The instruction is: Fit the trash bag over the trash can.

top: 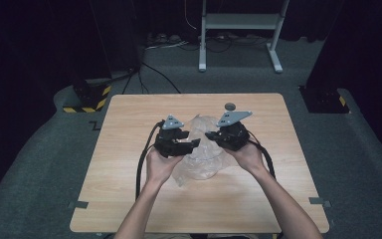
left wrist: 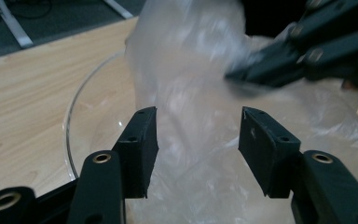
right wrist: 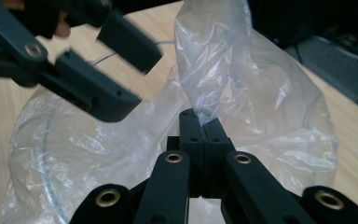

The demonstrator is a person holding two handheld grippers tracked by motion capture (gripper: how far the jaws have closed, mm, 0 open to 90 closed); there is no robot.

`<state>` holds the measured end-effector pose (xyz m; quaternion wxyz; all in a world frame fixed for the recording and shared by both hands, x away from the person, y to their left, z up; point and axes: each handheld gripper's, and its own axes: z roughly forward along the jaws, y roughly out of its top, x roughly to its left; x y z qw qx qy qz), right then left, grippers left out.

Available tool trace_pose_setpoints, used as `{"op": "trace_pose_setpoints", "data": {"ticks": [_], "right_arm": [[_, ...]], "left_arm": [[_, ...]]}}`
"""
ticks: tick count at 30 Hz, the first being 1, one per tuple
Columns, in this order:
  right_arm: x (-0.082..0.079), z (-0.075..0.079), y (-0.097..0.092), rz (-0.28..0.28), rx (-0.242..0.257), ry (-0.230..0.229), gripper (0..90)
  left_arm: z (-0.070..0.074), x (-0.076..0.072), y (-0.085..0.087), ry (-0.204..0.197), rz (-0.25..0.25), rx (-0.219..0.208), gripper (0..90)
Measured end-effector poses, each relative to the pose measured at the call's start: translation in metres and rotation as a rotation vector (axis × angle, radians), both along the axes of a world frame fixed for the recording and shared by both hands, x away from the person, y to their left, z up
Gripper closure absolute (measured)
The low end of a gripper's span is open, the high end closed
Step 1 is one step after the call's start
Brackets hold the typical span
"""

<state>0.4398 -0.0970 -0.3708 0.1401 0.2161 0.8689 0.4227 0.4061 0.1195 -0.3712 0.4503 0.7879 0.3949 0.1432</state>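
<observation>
1. The left gripper [left wrist: 198,140] has flat, matte black rubbery pads [left wrist: 142,144] standing apart, with the clear plastic bag [left wrist: 191,84] between them but not pinched.
2. The right gripper [right wrist: 204,123] is closed tight on a fold of the bag [right wrist: 233,70]; the thin film rises from its pressed-together pads in a creased, glossy peak.
3. The bag [top: 201,149] is crinkled, see-through and shiny, lying in a loose heap at the middle of the table between the two grippers.
4. A clear round rim, like a glass bowl [left wrist: 81,100], curves under the film in the left gripper view.
5. The table [top: 129,114] is square, pale wood grain, smooth.
6. A small grey disc [top: 229,105] lies on the table beyond the bag.
7. Farthest off, a white metal frame [top: 238,22] stands on grey carpet.
</observation>
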Motion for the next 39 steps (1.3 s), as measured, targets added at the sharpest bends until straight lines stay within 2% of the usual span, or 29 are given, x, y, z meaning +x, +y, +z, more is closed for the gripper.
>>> {"op": "trace_pose_setpoints", "data": {"ticks": [5,7,10,13,16,17,19,24,28,30,32,33,34,36,39], "right_arm": [[-0.001,-0.005,0.009,0.028,-0.023,0.024,89.9],[-0.001,-0.007,0.012,0.040,-0.032,0.032,89.8],[-0.002,-0.009,0.016,0.058,-0.046,0.036,89.7],[-0.004,-0.009,0.018,0.064,-0.055,0.035,87.3],[-0.006,-0.007,0.017,0.058,-0.041,0.036,76.7],[-0.008,-0.005,0.015,0.055,-0.033,0.027,71.9],[-0.012,0.000,0.011,0.035,-0.011,0.012,65.7],[-0.016,0.014,-0.009,-0.042,0.044,-0.028,60.2],[-0.011,0.013,-0.018,-0.077,0.040,-0.008,62.4],[-0.007,0.009,-0.017,-0.078,0.018,0.013,66.6],[-0.003,0.002,-0.013,-0.074,-0.016,0.032,71.6],[0.001,-0.005,-0.008,-0.080,-0.042,0.050,77.2],[0.001,-0.005,-0.008,-0.080,-0.042,0.050,77.2],[0.006,-0.009,-0.005,-0.078,-0.057,0.066,81.4],[0.010,-0.014,0.000,-0.084,-0.072,0.070,84.7]], "left_arm": [[0.004,0.000,0.002,-0.027,0.041,-0.020,46.6],[0.005,0.003,0.002,-0.032,0.068,-0.001,47.1],[0.005,0.011,-0.001,-0.016,0.097,0.014,52.2],[0.003,0.018,-0.005,-0.001,0.070,0.046,69.6],[-0.001,0.023,-0.008,0.019,0.061,0.077,85.1],[-0.003,0.025,-0.008,0.031,0.064,0.081,88.6],[-0.006,0.028,-0.008,0.050,0.074,0.103,90.0],[-0.011,0.031,-0.008,0.058,0.087,0.166,90.0],[-0.014,0.035,-0.009,0.082,0.077,0.173,89.2],[-0.014,0.034,-0.010,0.063,0.076,0.174,82.5],[-0.012,0.031,-0.008,0.051,0.080,0.152,68.8],[-0.010,0.029,-0.007,0.042,0.081,0.140,58.1],[-0.009,0.027,-0.006,0.034,0.077,0.133,58.1],[-0.005,0.020,-0.003,0.015,0.059,0.108,52.1],[0.000,0.012,-0.002,0.001,0.020,0.097,49.5]]}}
